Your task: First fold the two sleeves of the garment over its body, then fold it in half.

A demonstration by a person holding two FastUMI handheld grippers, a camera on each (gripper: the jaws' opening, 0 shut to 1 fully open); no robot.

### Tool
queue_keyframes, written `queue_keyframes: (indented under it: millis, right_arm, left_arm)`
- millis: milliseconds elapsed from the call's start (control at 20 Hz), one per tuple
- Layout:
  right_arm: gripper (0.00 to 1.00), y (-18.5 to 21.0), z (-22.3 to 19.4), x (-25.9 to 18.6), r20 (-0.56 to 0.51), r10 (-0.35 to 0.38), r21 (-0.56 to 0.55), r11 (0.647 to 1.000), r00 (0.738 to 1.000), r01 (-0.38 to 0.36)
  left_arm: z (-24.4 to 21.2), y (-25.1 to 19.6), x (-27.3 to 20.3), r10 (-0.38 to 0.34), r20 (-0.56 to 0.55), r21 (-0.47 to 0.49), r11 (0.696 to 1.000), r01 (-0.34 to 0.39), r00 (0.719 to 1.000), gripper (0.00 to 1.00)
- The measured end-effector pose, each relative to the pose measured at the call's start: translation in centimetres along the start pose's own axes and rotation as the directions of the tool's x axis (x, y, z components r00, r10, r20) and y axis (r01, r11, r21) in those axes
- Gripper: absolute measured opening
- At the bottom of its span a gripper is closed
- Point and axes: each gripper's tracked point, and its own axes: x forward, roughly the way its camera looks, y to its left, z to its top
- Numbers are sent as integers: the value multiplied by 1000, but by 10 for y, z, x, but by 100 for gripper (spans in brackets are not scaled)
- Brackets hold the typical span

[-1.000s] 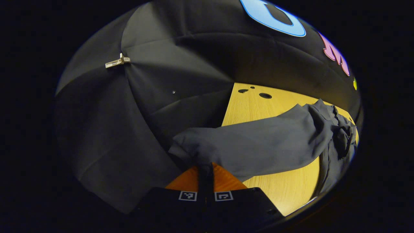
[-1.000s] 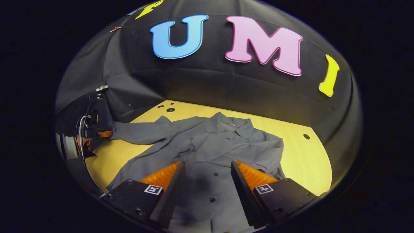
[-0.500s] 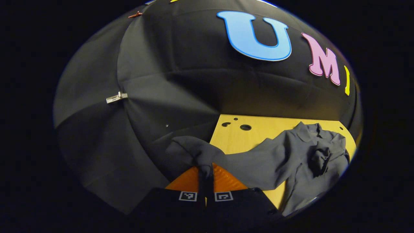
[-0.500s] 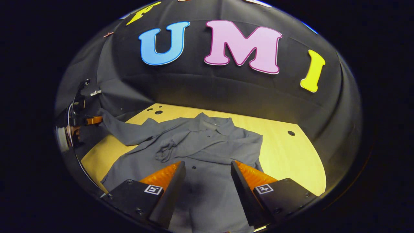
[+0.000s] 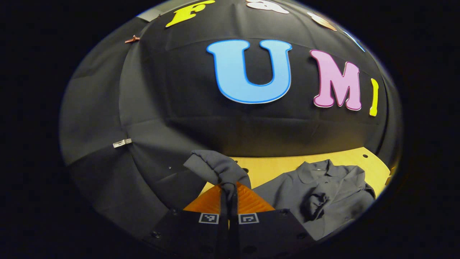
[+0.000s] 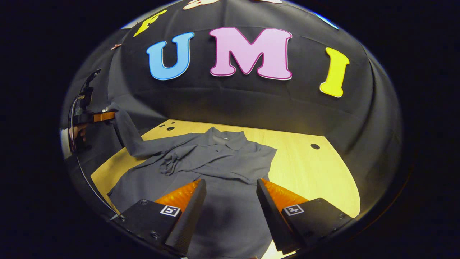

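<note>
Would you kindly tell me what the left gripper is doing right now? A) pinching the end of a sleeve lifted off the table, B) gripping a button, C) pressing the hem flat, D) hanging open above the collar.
A: the left gripper is shut on the sleeve, which rises from the shirt off the table.

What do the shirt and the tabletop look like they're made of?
The shirt looks like thin woven fabric, matte grey: it drapes and wrinkles softly where the left gripper lifts its sleeve. The tabletop looks like light wood or laminate, with faint grain and a smooth sheen.
</note>
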Motion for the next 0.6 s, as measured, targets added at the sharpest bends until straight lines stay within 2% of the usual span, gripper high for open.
queue_keyframes:
  millis: [350,600]
  right_arm:
    - [92,-41,-6,-4,26,34,51,998,999,-36]
    - [92,-67,-12,-13,37,-12,75,997,999,10]
  left_arm:
    - [26,-98,-27,-40,37,-2,999,40,998,5]
    - [29,-179,-34,-155,35,-1,988,155,987,5]
